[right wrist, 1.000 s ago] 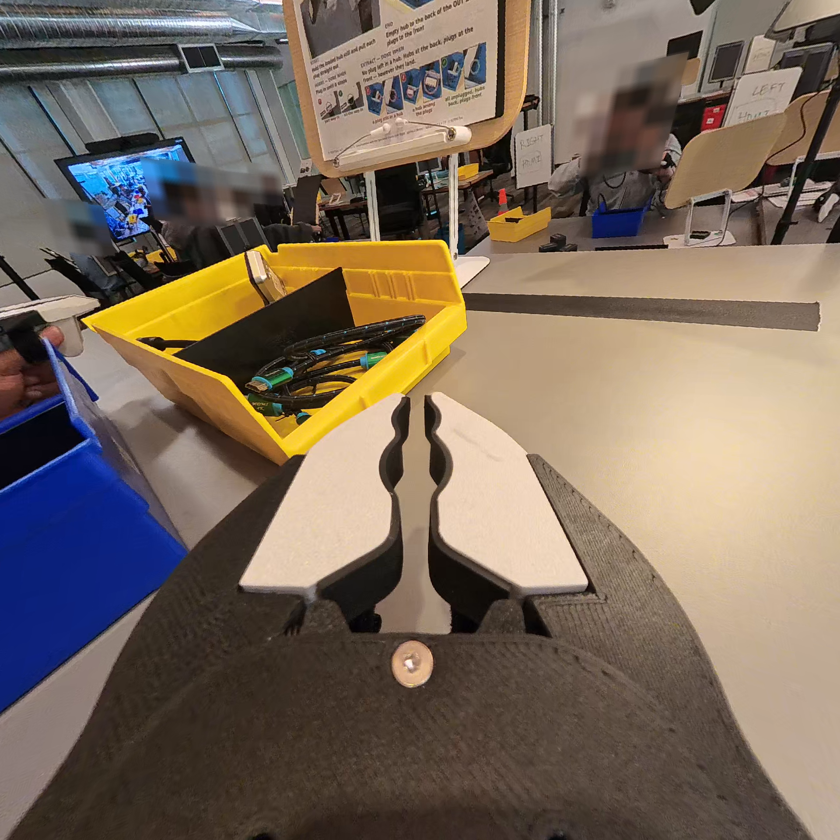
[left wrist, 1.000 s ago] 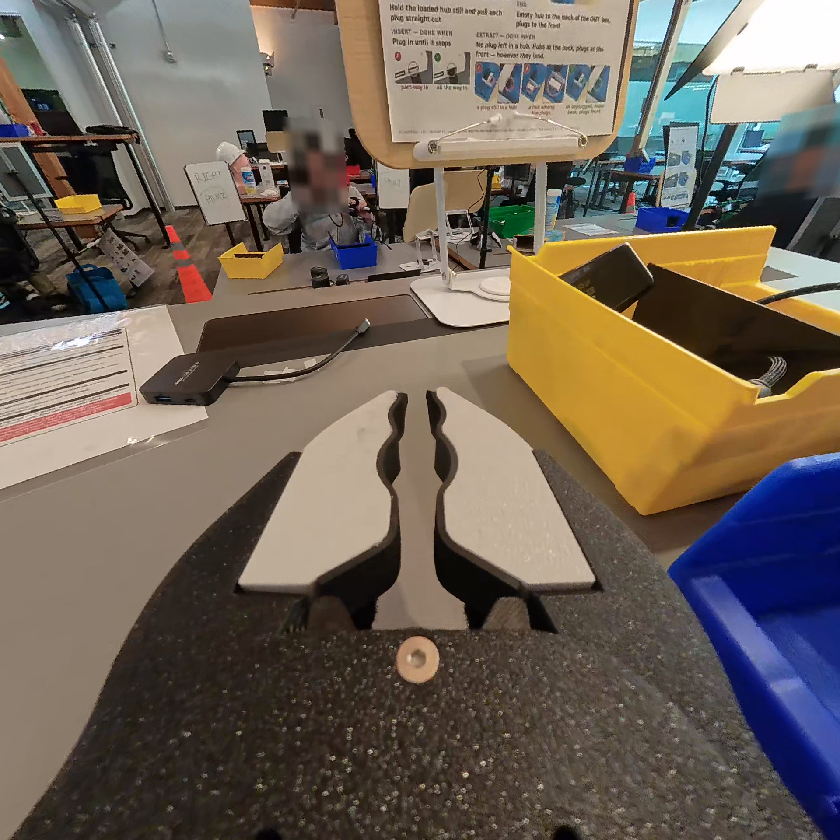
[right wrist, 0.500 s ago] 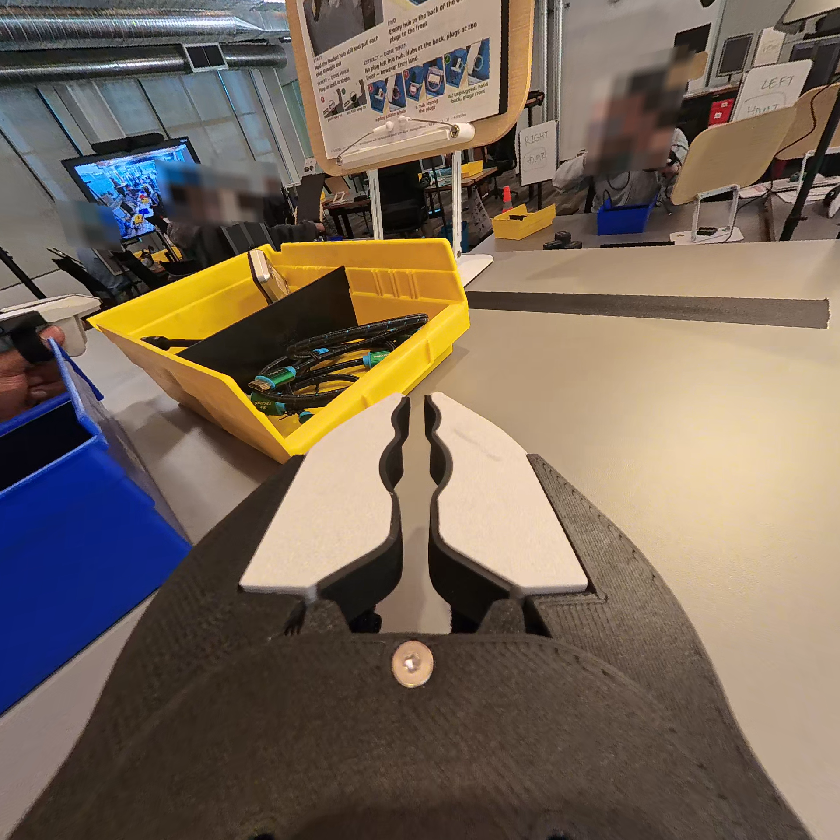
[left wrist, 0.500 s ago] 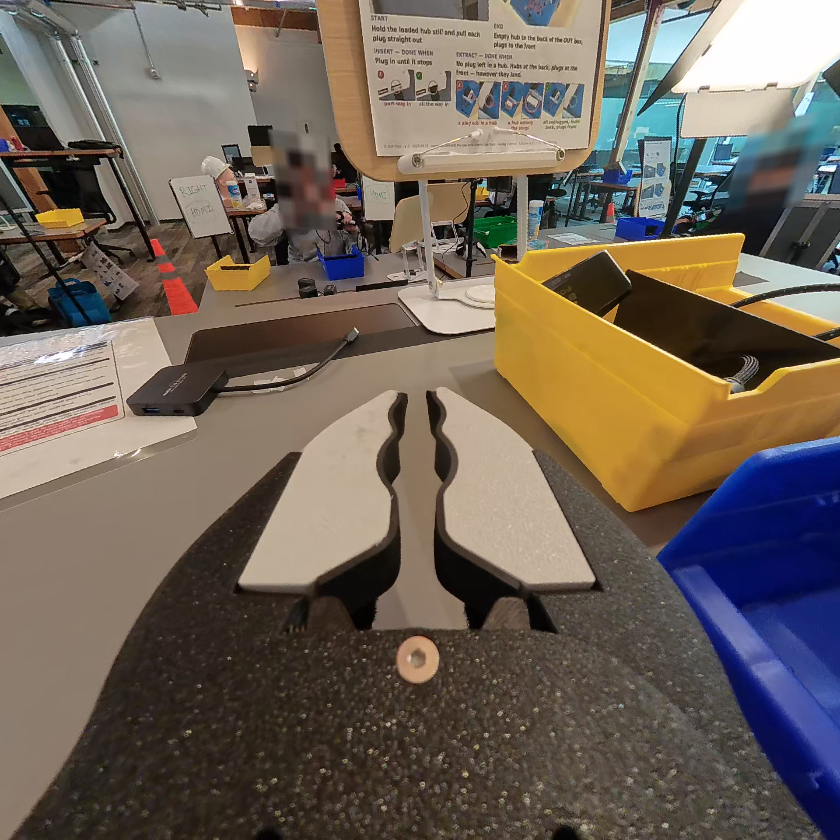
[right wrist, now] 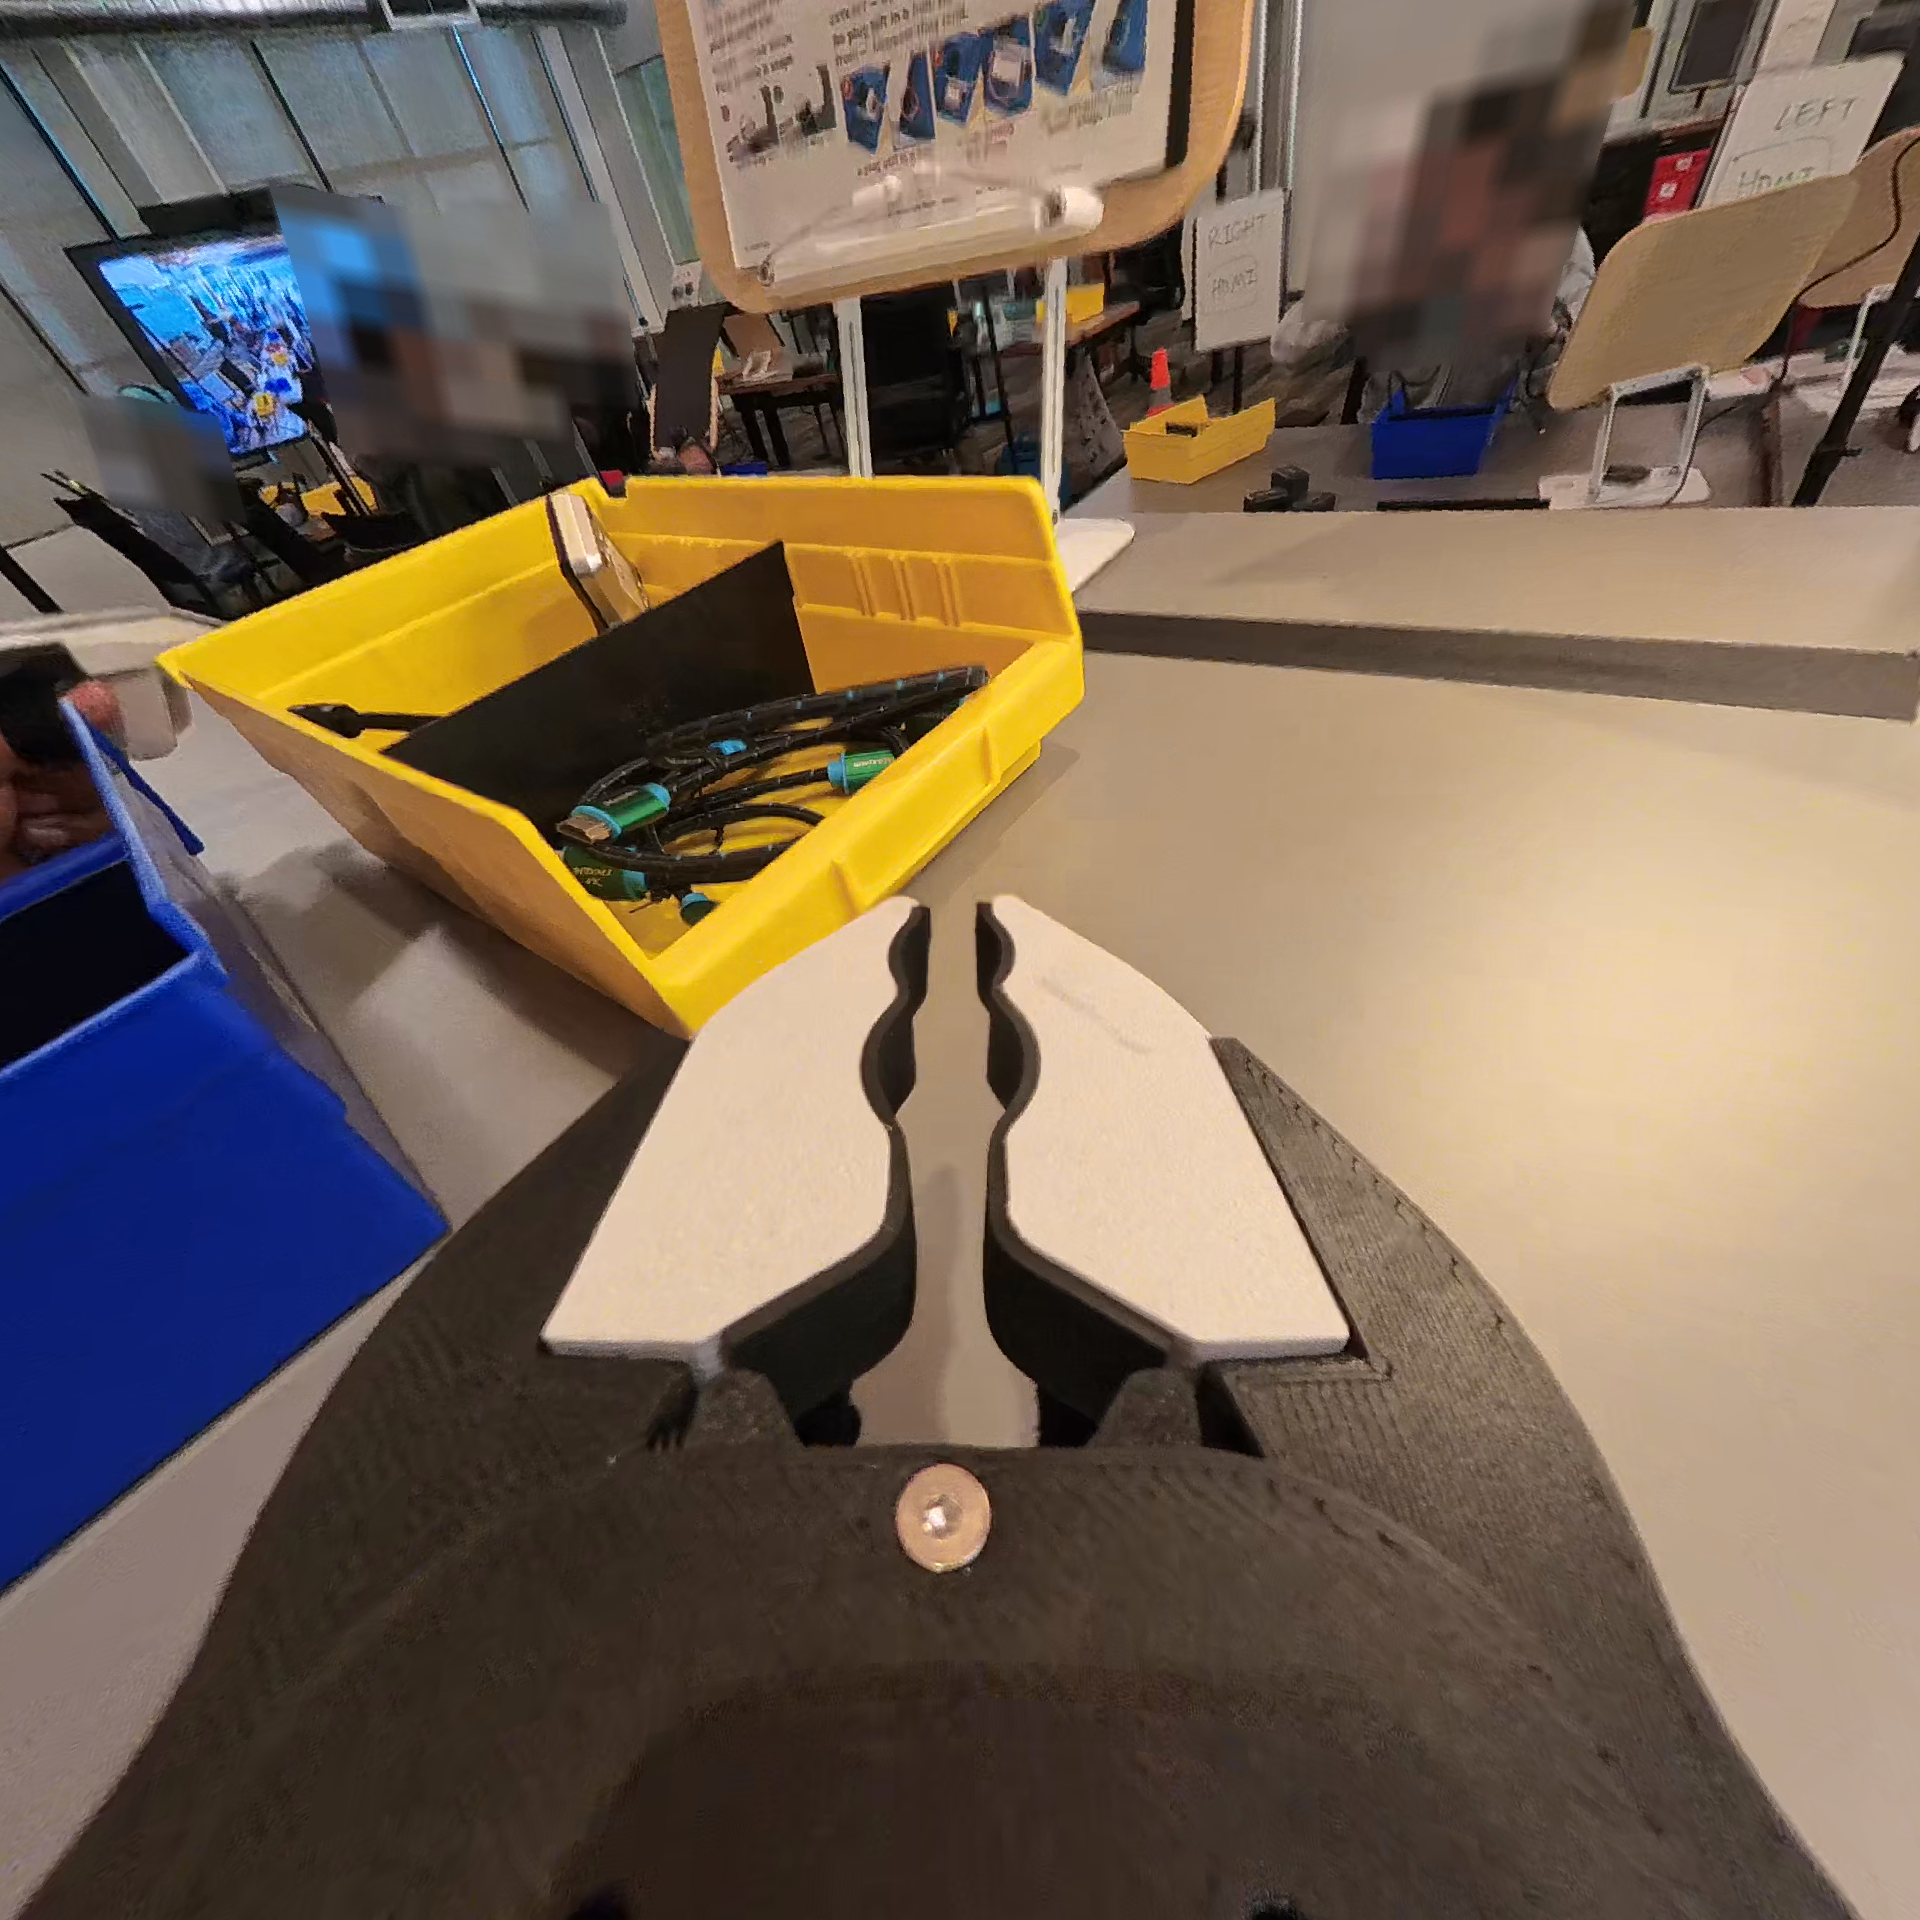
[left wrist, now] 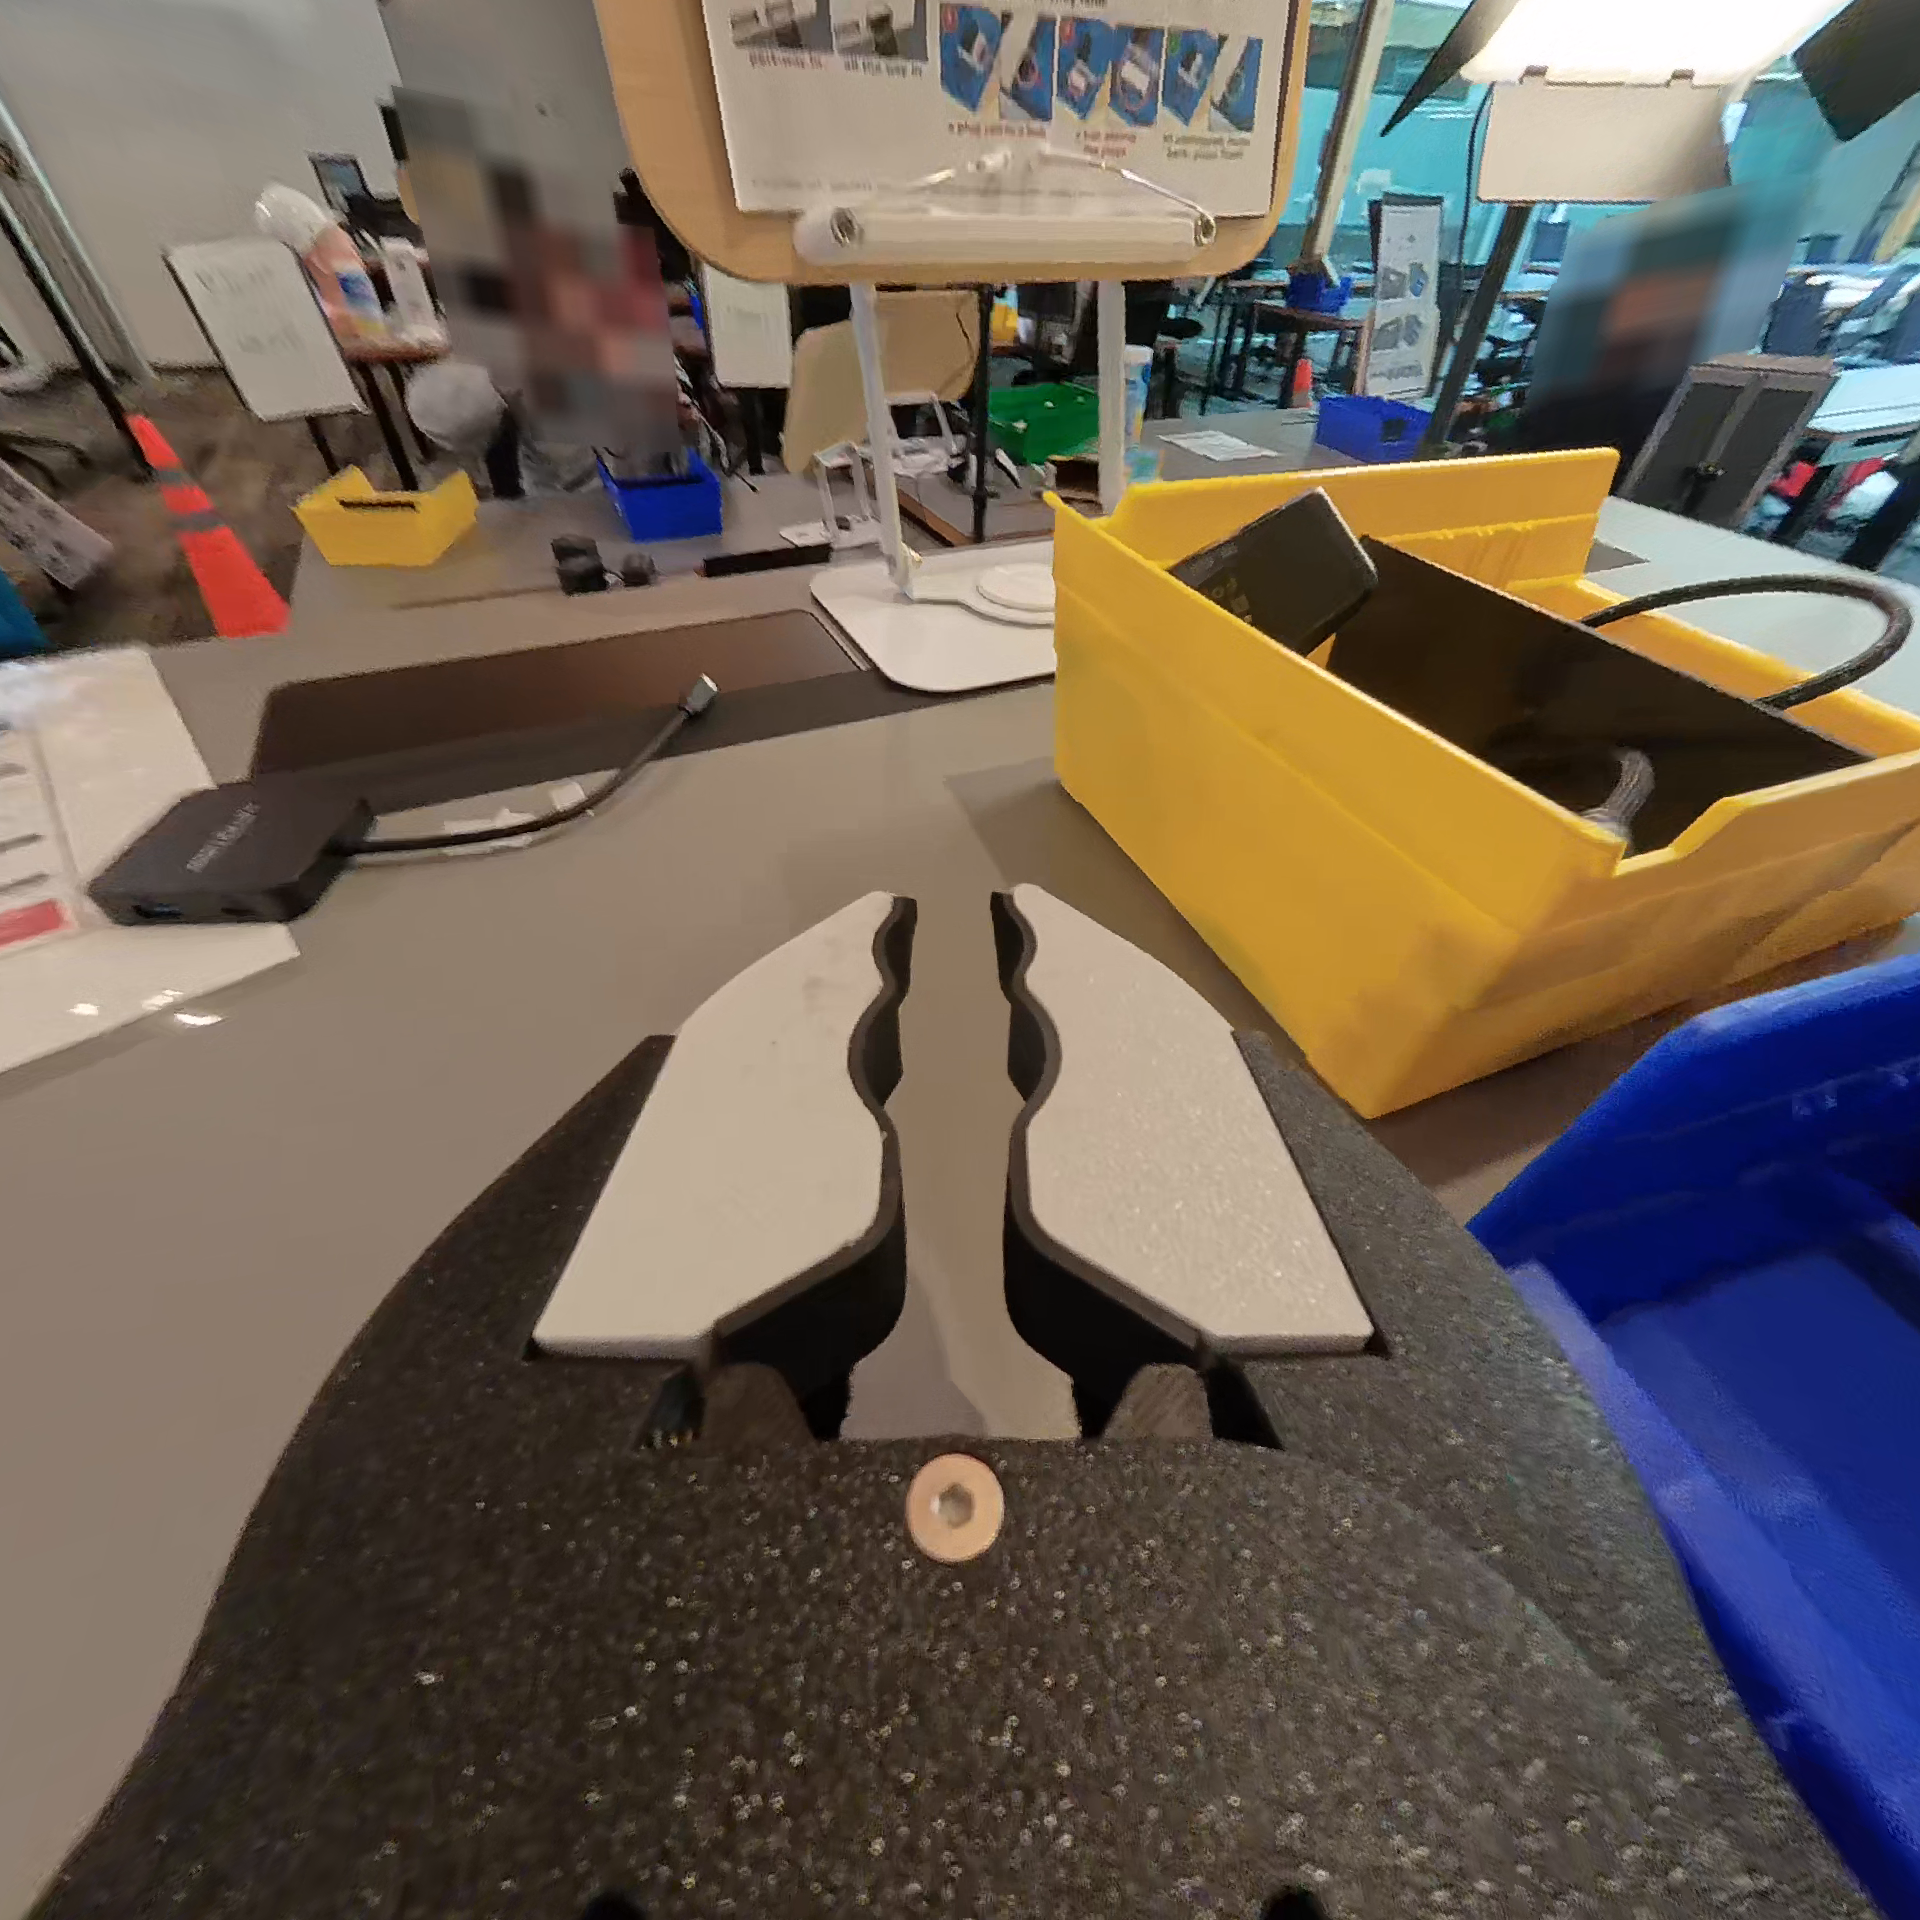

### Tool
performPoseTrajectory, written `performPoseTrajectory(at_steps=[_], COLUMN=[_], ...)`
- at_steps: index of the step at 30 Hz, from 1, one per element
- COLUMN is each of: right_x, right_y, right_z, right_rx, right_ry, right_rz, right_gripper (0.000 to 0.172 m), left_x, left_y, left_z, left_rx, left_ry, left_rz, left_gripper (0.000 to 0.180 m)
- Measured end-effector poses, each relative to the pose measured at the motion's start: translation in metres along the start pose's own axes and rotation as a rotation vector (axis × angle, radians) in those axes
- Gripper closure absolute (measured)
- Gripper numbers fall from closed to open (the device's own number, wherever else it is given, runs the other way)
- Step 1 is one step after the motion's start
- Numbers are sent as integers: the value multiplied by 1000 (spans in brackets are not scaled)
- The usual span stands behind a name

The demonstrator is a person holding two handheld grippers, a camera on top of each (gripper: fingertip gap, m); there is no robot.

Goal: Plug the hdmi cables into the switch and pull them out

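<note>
Left gripper (left wrist: 953, 904) over bare grey table (left wrist: 644, 935), fingers (left wrist: 769, 1122) slightly parted, nothing between them. Nearest on its right, a yellow bin (left wrist: 1299, 831), standing on the table, with a black hub (left wrist: 1283, 566) leaning at its far corner against a black divider (left wrist: 1558, 686), and a dark cable (left wrist: 1766, 597) arching over the far rim. Closer in on the right, a blue bin (left wrist: 1766, 1299). Off to the left, a second black hub (left wrist: 223, 852) lying flat on the table, its short cable (left wrist: 540, 810) trailing away toward a dark strip; beside it a laminated sheet (left wrist: 94, 935). Beyond, a white stand base (left wrist: 925, 623) carrying a wooden board with an instruction sheet (left wrist: 987, 104).

Right gripper (right wrist: 951, 914) also over bare table (right wrist: 1455, 987), fingers (right wrist: 1112, 1101) a narrow slit apart, nothing gripped. Just ahead and left, the same yellow bin (right wrist: 831, 894), front section holding a tangle of black braided cables with green plugs (right wrist: 717, 800), black divider (right wrist: 623, 686) behind them, a hub (right wrist: 587, 556) propped at the back. Blue bin (right wrist: 156, 1195) at far left, a hand (right wrist: 47, 769) just above it.
</note>
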State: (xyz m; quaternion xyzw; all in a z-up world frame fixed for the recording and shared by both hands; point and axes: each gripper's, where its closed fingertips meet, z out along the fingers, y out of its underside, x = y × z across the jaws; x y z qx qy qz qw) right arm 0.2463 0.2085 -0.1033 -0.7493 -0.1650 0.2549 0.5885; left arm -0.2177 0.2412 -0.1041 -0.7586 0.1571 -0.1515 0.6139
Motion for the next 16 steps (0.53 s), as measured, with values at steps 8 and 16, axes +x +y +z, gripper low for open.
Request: performPoseTrajectory(at_steps=[8, 16], right_x=[-102, -182], right_y=[-11, 55], right_z=[-29, -22], right_rx=[-290, -713], right_ry=[-168, -139], right_rz=[252, 149], right_gripper=[114, 105], left_x=[35, 82], left_y=[-32, -6], left_z=[37, 92], left_rx=[-176, -726], left_ry=[184, 455], left_rz=[-19, -198], left_gripper=[132, 107])
